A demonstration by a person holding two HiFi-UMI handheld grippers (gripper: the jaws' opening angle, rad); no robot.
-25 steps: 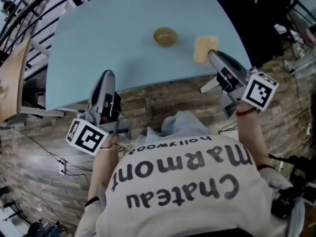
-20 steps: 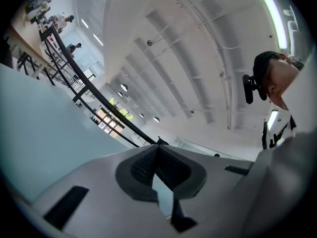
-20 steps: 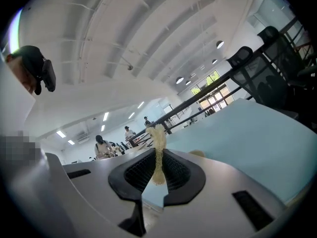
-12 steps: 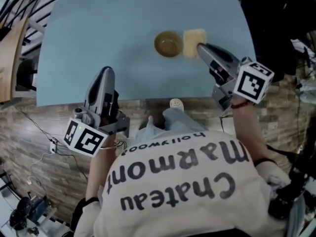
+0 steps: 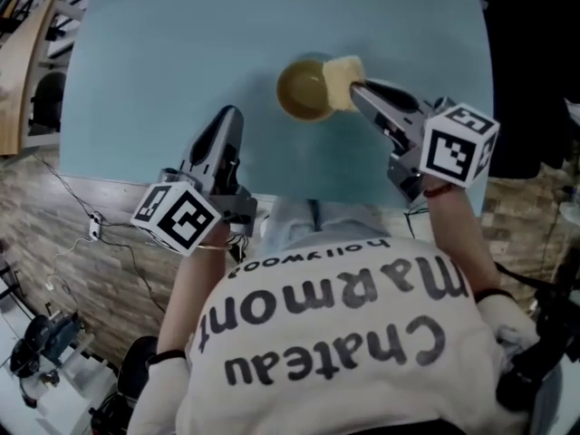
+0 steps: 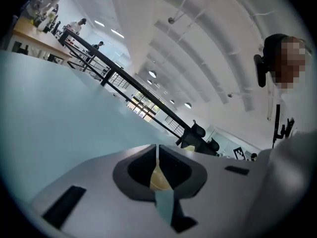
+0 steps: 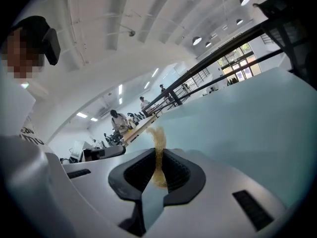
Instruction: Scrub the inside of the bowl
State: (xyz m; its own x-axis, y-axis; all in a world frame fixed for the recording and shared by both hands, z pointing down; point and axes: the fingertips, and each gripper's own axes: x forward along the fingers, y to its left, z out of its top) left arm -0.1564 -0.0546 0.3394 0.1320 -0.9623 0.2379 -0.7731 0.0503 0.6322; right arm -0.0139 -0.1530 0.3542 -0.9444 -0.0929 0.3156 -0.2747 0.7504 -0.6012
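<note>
The sponge [image 5: 340, 80] covers part of the bowl [image 5: 299, 93].

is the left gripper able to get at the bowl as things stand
Probably yes. Only bare table lies between the left gripper and the bowl's left side; the sponge in the right gripper is at the bowl's right rim. The left jaws are shut, so they'd need to open first.

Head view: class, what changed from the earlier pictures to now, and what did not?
The right tool, shut on the pale yellow sponge, has brought it leftward to the right rim of the tan bowl. The shut, empty left tool has advanced over the light blue table toward the bowl. The bowl stayed put; both tools stayed shut.
</note>
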